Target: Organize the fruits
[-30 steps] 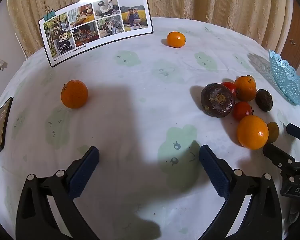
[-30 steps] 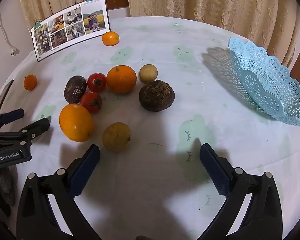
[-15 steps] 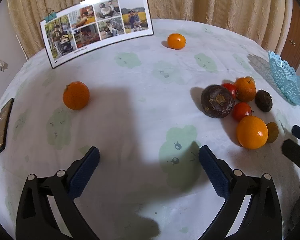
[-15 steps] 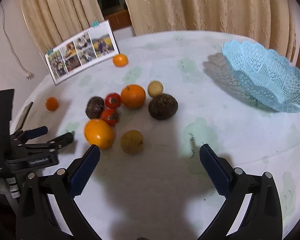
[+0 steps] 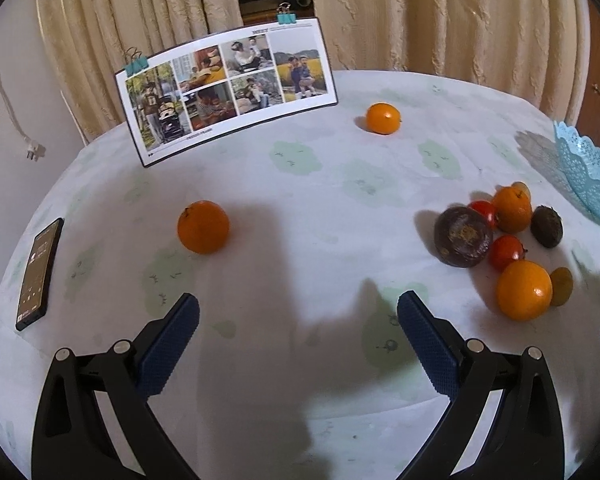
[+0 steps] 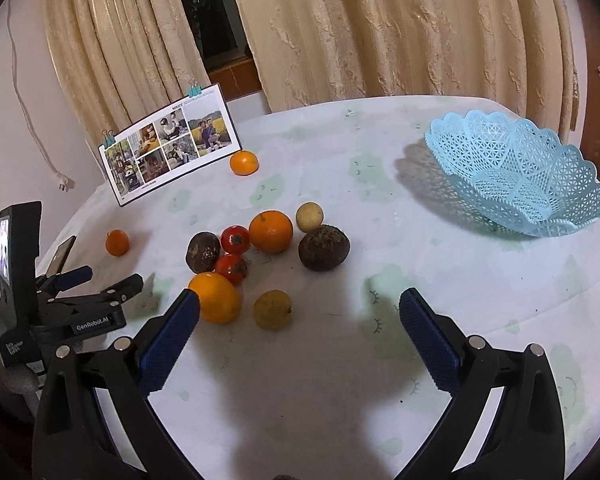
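Both tongs, left [image 5: 298,320] and right [image 6: 299,318], gape empty; four oranges [image 6: 271,231], two tomatoes [image 6: 235,239], one basket [image 6: 516,182].

Both grippers showing black frames, blue textured finger pads [image 6: 167,342], silver screws. Left gripper [image 6: 100,282] carrying "GenRobot.AI" label and a small lit screen [image 6: 5,246].
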Motion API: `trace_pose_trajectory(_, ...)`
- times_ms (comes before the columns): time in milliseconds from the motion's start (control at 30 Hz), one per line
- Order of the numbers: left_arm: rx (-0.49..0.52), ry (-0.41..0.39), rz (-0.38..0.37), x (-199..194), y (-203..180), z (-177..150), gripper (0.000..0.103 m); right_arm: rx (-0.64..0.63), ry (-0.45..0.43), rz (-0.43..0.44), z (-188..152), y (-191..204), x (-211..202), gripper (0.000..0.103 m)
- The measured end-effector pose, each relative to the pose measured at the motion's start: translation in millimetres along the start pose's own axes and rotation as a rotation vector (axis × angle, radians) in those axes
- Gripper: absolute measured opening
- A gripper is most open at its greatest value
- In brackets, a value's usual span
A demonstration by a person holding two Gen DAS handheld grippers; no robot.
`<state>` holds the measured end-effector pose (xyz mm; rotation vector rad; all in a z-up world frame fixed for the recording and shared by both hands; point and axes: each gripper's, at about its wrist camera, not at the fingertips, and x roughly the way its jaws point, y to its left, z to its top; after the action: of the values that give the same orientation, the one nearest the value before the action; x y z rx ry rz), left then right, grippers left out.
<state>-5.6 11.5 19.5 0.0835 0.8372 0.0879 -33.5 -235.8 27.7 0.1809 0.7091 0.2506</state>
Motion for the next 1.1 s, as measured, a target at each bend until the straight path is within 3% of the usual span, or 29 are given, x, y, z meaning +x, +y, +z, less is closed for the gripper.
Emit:
trace_pose_trajectory(467, -0.031, -0.011, 0.033, -6.0, 17.2, 3.3, 0.098, -0.006, -0.018, 0.007, -2.0, -0.6, -2.5, 0.101)
trace_pose_trajectory(1100, -0.02, 0.022, -0.02, 4.1, 4.1, -4.4, 0.098, -0.008, 0.022, -0.014, -6.9, -1.8, 9.9, 0.101)
